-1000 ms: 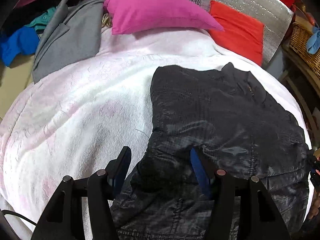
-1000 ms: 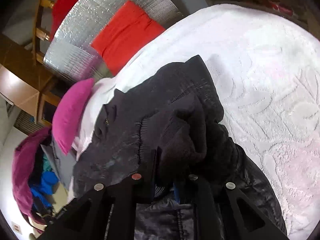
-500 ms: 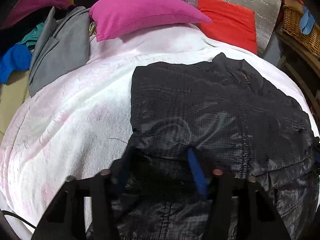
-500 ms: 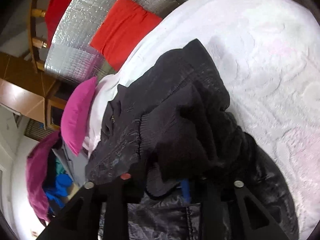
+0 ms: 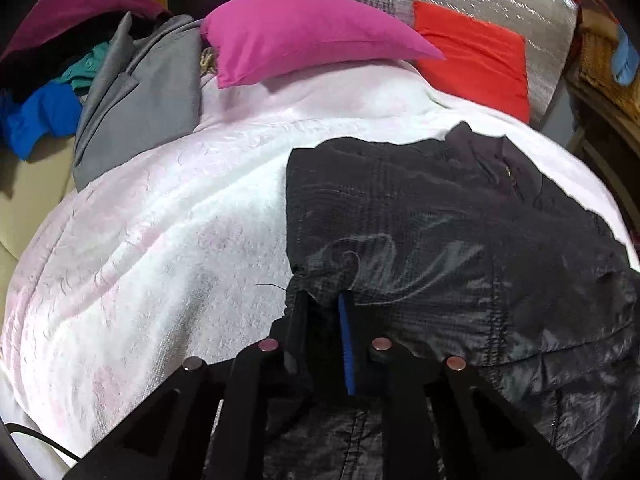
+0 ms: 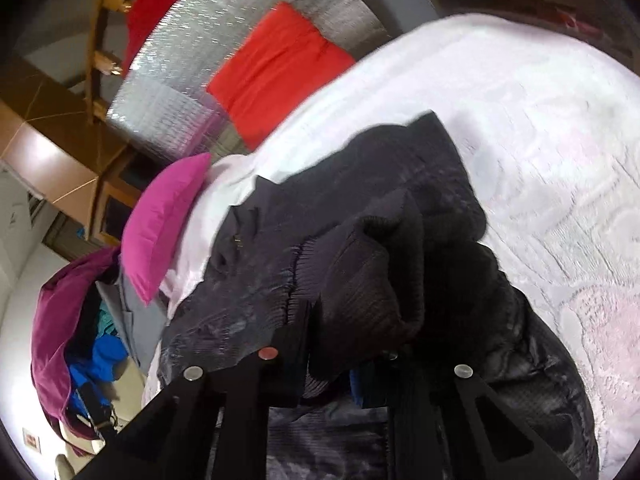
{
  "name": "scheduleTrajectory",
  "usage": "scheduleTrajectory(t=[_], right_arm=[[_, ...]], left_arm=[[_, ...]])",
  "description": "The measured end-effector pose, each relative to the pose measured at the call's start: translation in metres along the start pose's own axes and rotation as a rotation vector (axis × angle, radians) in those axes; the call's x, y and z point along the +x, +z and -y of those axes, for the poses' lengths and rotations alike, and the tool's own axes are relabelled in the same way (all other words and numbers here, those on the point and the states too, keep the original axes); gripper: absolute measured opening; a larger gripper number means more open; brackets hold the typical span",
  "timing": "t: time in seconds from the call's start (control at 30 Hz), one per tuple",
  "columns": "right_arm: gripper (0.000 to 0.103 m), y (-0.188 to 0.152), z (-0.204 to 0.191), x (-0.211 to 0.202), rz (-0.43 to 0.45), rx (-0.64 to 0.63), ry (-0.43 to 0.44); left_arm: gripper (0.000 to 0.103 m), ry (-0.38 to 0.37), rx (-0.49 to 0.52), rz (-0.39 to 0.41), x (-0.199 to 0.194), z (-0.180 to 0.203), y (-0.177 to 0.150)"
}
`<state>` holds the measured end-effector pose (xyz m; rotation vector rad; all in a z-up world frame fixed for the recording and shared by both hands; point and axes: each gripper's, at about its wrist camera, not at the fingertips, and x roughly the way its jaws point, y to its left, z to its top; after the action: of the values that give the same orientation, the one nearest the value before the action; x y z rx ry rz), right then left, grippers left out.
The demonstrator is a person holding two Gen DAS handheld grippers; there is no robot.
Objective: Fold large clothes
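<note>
Left wrist view, jacket: the black jacket (image 5: 460, 248) lies spread on the white bed cover (image 5: 160, 248), collar toward the pink pillow (image 5: 308, 36), laid flat, I judge, so it can be folded.
Left wrist view, claw: the left claw (image 5: 324, 312) is nearly closed, pinching the jacket's near left edge, reaching low and forward.
Right wrist view, sleeve: a bunched dark sleeve (image 6: 372, 280) is raised over the jacket body, likely to fold inward.
Right wrist view, claw: the right claw (image 6: 332, 360) is clamped on that sleeve, camera rolled sideways.
</note>
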<state>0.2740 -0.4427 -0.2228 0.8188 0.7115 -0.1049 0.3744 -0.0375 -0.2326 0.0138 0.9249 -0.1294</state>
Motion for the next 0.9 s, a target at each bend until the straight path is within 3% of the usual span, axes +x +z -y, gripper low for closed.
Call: scheduleTrajectory(t=[0.13,0.23,0.27,0.37,0.43,0.5,0.53,0.57,0.6,0.67,0.73,0.8,0.83,0.9], right_arm=[[0.018,-0.003,-0.009,0.004,-0.018,-0.045,-0.015],[0.018,-0.004,0.005,0.017,-0.079,0.014,-0.043],[0.018,-0.004,0.008,0.018,-0.088,0.033,-0.033],[0.018,-0.002,0.013,0.019,-0.098,0.060,-0.012],[0.019,-0.002,0.017,0.020,-0.107,0.081,-0.007],[0.021,-0.002,0.020,0.021,-0.114,0.106,0.004],[0.024,-0.002,0.022,0.021,-0.117,0.120,0.015],[0.028,-0.002,0.023,0.020,-0.116,0.129,0.023],[0.030,-0.001,0.025,0.020,-0.116,0.144,0.044],[0.040,-0.002,0.025,0.018,-0.110,0.156,0.073],[0.042,-0.002,0.022,0.016,-0.091,0.145,0.098],[0.033,-0.002,0.016,0.012,-0.061,0.103,0.088],[0.021,-0.002,0.011,0.010,-0.043,0.067,0.061],[0.017,-0.002,0.005,0.006,-0.012,0.024,0.025]], left_arm=[[0.014,-0.029,-0.036,-0.017,0.002,-0.011,0.002],[0.022,-0.064,-0.059,-0.066,0.009,-0.017,0.002],[0.028,-0.069,-0.067,-0.068,0.009,-0.018,0.003],[0.077,-0.090,-0.103,-0.082,0.009,-0.022,0.004],[0.077,-0.104,-0.127,-0.073,0.008,-0.023,0.004],[0.071,-0.117,-0.105,-0.064,0.008,-0.017,0.004],[0.060,-0.116,-0.088,-0.050,0.006,-0.015,0.003],[0.031,-0.107,-0.069,-0.040,0.006,-0.011,0.003],[0.023,-0.087,-0.052,-0.044,0.007,-0.007,0.003],[0.016,-0.059,-0.044,-0.038,0.008,-0.005,0.002],[0.014,-0.061,-0.069,-0.034,0.007,-0.007,0.004],[0.012,-0.057,-0.086,-0.013,0.002,-0.008,0.005],[0.011,-0.051,-0.085,0.001,-0.002,-0.008,0.006],[0.011,-0.052,-0.082,0.023,-0.007,-0.006,0.009]])
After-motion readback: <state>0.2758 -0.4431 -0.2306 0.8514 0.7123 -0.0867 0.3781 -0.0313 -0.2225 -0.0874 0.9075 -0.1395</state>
